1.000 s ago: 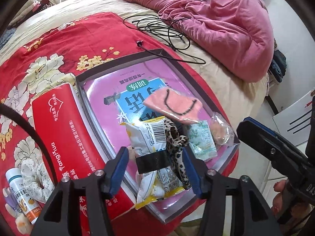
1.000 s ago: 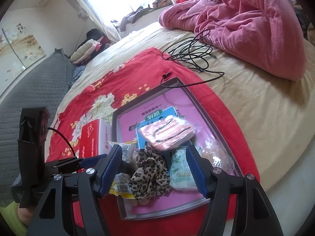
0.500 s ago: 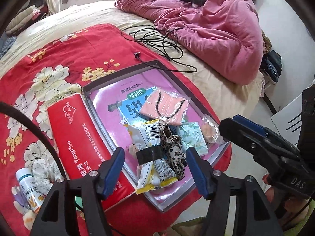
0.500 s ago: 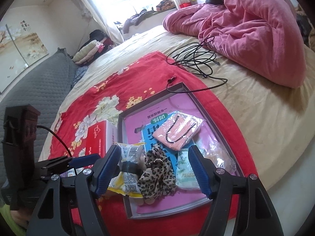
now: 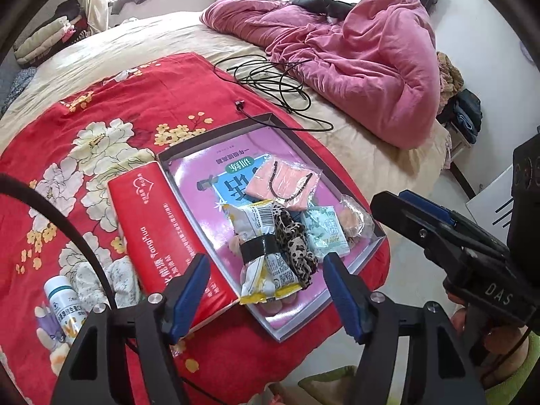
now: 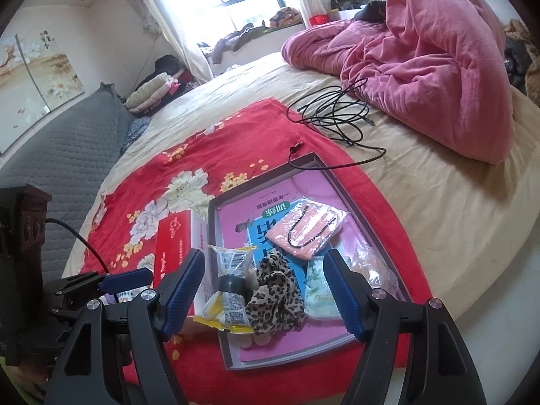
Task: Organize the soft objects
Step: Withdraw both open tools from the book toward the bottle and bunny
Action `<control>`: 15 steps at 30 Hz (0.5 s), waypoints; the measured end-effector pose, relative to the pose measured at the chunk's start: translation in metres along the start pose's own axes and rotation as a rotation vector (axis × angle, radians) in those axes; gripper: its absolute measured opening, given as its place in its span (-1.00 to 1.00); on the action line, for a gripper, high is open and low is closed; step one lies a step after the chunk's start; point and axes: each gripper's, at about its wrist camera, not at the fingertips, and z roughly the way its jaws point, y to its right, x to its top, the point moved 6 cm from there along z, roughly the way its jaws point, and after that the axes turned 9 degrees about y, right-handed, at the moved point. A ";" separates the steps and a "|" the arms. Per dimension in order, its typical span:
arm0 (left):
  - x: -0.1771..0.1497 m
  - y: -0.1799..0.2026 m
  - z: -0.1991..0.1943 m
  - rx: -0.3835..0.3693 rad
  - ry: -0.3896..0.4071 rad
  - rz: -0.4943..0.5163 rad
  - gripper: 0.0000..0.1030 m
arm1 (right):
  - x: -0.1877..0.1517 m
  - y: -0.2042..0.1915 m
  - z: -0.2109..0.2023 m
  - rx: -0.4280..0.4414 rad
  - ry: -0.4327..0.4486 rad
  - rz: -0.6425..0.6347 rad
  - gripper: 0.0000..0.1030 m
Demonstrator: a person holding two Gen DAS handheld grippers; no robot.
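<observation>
A shallow grey box [image 5: 266, 118] [image 6: 214, 233] with a pink printed bottom lies on the red floral blanket. In it are a yellow snack bag with a black band [image 5: 261, 253] [image 6: 229, 290], a leopard scrunchie [image 5: 292, 243] [image 6: 275, 293], a pink mask in a bag [image 5: 285, 182] [image 6: 308, 229], a mint tissue pack [image 5: 325, 229] [image 6: 317, 290] and a clear bag [image 5: 352, 217]. My left gripper [image 5: 266, 290] is open and empty, above the box's near end. My right gripper [image 6: 266, 287] is open and empty, above the scrunchie.
A red tissue box [image 5: 158, 229] [image 6: 175, 243] lies left of the grey box. A white floral scrunchie [image 5: 101, 280] and a small bottle [image 5: 62, 303] lie near left. A black cable [image 5: 273, 82] and a pink quilt [image 5: 354, 47] lie beyond.
Both grippers have drawn back and up from the box, so its contents look smaller and farther. Nothing in the box has moved. Both stay open.
</observation>
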 end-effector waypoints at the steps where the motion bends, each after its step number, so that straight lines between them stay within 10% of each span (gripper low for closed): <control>1: 0.000 -0.001 -0.003 0.002 0.005 0.001 0.33 | 0.000 -0.002 -0.001 0.000 0.002 -0.004 0.44; 15: -0.012 -0.017 -0.035 0.037 0.038 -0.025 0.36 | -0.001 -0.027 -0.017 -0.014 0.027 -0.063 0.51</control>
